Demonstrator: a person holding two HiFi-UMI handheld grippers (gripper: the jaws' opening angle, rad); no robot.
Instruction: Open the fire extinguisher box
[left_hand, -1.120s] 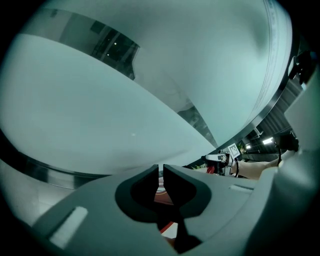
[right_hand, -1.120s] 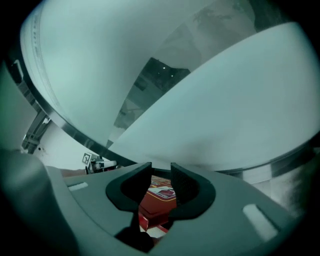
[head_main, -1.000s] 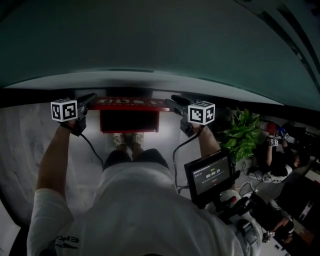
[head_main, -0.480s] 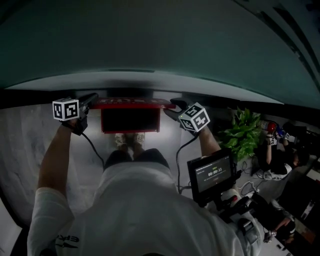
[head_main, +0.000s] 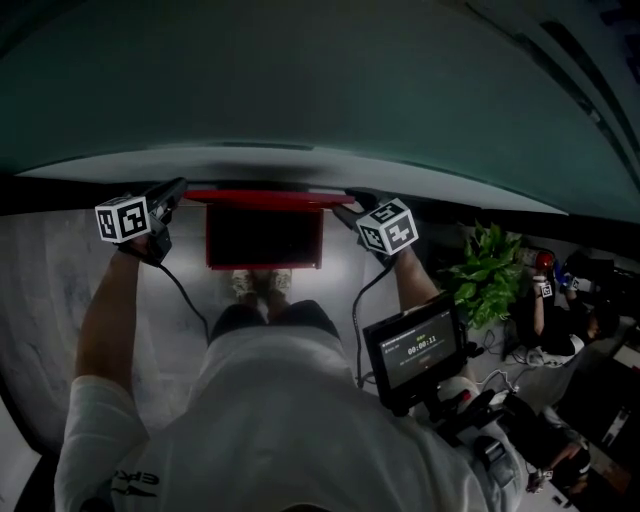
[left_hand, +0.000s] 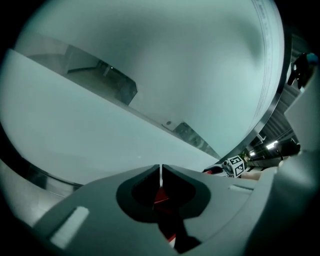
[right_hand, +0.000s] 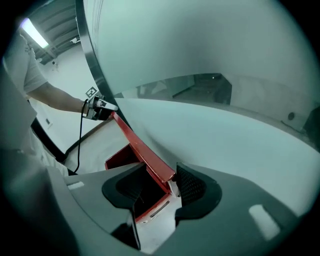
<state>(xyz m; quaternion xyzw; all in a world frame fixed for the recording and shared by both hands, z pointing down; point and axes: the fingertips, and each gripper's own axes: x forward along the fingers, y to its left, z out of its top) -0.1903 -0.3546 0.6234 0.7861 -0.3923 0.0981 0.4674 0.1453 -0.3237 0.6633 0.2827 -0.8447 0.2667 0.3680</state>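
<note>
A red fire extinguisher box (head_main: 265, 238) stands on the floor against the wall, its inside dark. Its red lid (head_main: 265, 196) is tilted up along the wall. My left gripper (head_main: 178, 188) is at the lid's left end, its jaws just closing to a thin slit (left_hand: 160, 172) with red showing behind them. From the right gripper view, the left gripper (right_hand: 102, 107) sits on the lid's (right_hand: 142, 150) far end. My right gripper (head_main: 350, 203) is open and has been closing; the lid's right corner lies between its jaws (right_hand: 160, 182), near the ribbed pad (right_hand: 190, 186).
A frosted glass wall (head_main: 320, 90) rises right behind the box. My feet (head_main: 260, 283) stand just before it. A potted plant (head_main: 490, 270) and a seated person (head_main: 555, 310) are to the right. A small screen (head_main: 418, 348) hangs at my right side.
The lid has swung up toward the wall, showing more of the box's inside. My left gripper rose with it. The right gripper rolled and now sits at the lid's right corner.
</note>
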